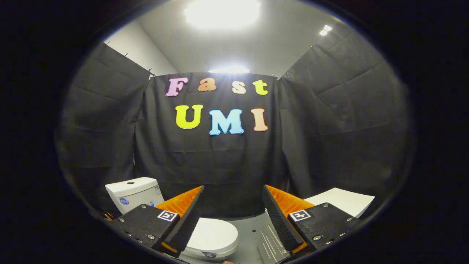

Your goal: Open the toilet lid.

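A white toilet stands low and to the left, partly behind my left finger. Its lid (pixel 214 234) lies flat and closed over the bowl, and the white tank (pixel 133 192) rises behind it against the black cloth wall. My gripper (pixel 232 211) is held well above the toilet and stands open, with nothing between its fingers. The left fingertip (pixel 190 212) overlaps the lid's left side in the view; the right fingertip (pixel 276 216) hangs over the floor.
A white flat-topped box or cabinet (pixel 342 201) sits beyond the right finger. A grey floor with a metal strip (pixel 269 244) lies between the toilet and that box. Black cloth walls enclose the booth on three sides.
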Available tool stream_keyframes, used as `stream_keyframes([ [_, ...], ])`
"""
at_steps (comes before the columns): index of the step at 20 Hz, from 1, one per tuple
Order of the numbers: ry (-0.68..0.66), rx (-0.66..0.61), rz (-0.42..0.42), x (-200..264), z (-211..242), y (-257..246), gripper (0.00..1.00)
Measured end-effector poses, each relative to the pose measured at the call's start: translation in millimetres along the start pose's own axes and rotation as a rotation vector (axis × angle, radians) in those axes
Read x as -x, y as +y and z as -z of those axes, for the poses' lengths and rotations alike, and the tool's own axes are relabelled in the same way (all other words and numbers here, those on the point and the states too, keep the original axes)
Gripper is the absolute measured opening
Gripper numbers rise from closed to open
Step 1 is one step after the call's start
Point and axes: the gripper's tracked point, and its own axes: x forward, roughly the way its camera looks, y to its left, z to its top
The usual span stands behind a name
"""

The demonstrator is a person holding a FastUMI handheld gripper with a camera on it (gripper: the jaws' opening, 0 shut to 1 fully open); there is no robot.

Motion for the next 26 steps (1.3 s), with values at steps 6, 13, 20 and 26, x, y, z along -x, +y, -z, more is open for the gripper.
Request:
stream_keyframes([
  [6,0.0,0.026,0.004,0,4,-1,0.95],
  [13,0.013,0.009,0.002,-6,14,-3,0.95],
  [20,-0.024,-0.189,-0.066,-16,29,23,0.94],
  [26,0.094,-0.385,-0.106,-32,104,46,0.95],
])
